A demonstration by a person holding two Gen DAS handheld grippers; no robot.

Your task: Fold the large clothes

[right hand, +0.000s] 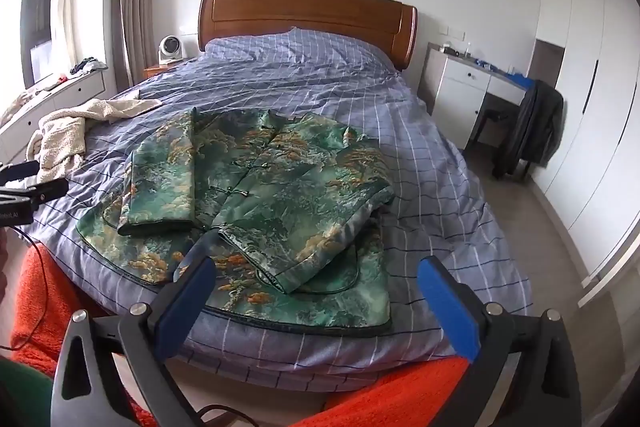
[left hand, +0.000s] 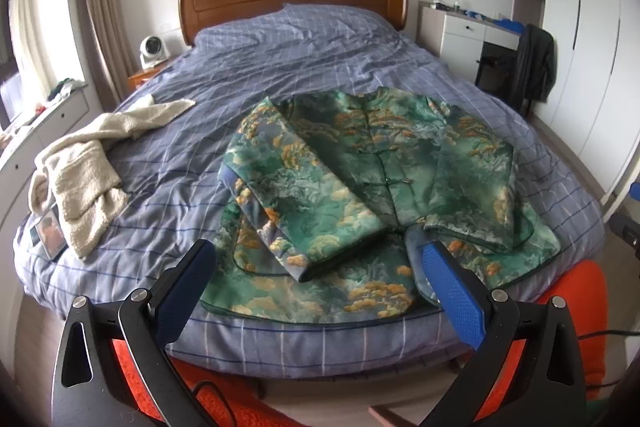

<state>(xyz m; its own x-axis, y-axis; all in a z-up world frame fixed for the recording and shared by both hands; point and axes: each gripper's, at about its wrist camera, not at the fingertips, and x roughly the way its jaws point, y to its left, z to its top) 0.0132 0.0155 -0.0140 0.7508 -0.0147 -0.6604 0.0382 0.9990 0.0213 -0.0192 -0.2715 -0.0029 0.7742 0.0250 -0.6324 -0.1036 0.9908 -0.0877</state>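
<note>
Green jacket [left hand: 372,183] lies sleeves-folded on bed [left hand: 280,67] ahead of my fingers; left gripper [left hand: 320,271] and right gripper [right hand: 316,283] both wide, holding nothing.

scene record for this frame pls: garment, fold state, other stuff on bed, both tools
garment: green jacket, front up on bed
fold state: both sleeves folded in over the front; hem not folded up
other: cream fleece at bed's left edge, apart from jacket
left tool: open, empty, above jacket hem
right tool: open, empty, above jacket hem
</note>
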